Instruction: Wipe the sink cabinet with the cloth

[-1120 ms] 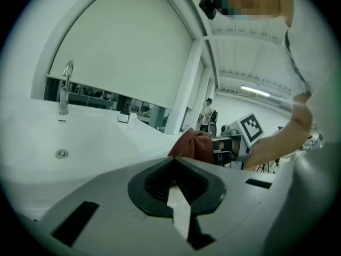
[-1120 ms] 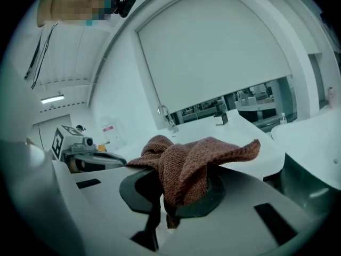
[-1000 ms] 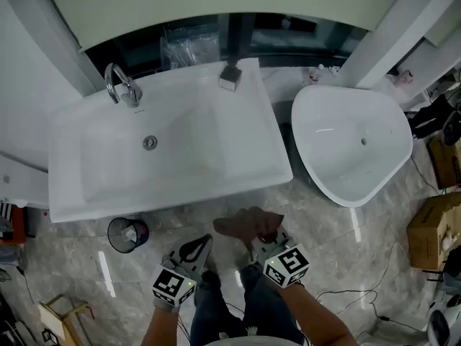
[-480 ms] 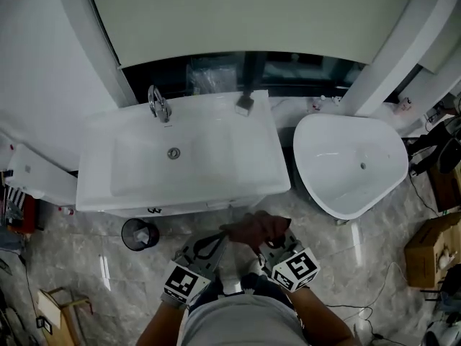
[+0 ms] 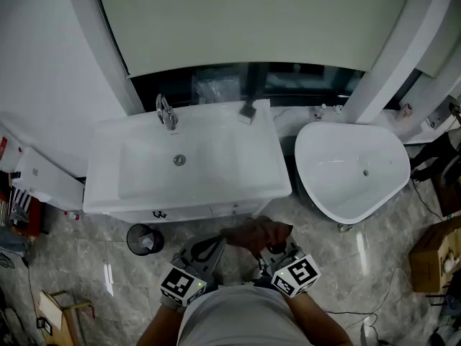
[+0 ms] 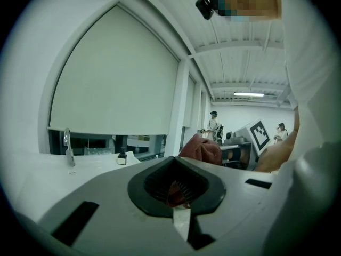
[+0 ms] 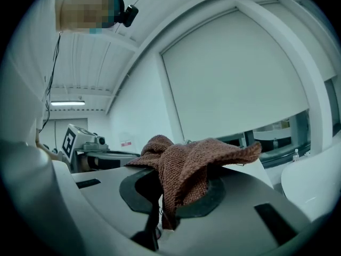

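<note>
- Since a second ago the head view has drawn back, so the front of the sink cabinet [image 5: 191, 210] now shows. The brown cloth [image 5: 256, 232] is still held short of it, above the floor.
- The right gripper [image 5: 269, 249] has its jaws pinching the cloth, which drapes over them.
- The left gripper [image 5: 207, 249], just beside it, has its jaws pressed together on nothing.
- A small bin [image 5: 145, 239] stands near the cabinet's left corner.

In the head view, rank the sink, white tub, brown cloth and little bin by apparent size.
sink
white tub
brown cloth and bin look close; cloth is nearer the camera, so unranked.
</note>
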`<state>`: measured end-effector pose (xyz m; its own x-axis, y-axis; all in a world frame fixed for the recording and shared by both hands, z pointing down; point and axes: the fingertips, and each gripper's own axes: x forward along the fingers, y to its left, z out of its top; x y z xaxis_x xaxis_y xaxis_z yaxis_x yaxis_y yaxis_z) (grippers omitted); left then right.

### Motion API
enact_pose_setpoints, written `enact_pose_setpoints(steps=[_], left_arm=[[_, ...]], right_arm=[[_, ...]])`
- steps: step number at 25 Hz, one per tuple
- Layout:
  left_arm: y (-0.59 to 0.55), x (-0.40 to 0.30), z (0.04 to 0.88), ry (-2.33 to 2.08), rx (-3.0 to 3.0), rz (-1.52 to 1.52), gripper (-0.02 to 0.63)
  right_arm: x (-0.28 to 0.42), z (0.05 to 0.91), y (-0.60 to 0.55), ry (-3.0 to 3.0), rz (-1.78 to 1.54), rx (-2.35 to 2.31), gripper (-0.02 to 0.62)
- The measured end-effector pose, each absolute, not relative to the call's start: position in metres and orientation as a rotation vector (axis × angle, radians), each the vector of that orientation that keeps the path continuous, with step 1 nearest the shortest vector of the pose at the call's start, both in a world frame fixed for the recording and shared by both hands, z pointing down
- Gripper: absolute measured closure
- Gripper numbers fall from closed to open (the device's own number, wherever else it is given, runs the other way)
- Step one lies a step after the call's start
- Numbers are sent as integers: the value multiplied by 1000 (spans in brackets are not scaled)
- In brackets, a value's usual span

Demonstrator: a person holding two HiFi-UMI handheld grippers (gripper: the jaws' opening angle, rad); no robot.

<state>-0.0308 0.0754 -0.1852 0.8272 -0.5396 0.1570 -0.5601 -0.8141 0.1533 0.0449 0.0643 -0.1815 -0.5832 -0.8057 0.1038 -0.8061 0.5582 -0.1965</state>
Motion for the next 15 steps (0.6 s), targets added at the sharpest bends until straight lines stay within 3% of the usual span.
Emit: enact_pose_setpoints(steps=[15], left_arm=[[85,-40,-180,-916,2796,153,595]], right_arm=[[58,-185,69,-2749,329,1495,537]])
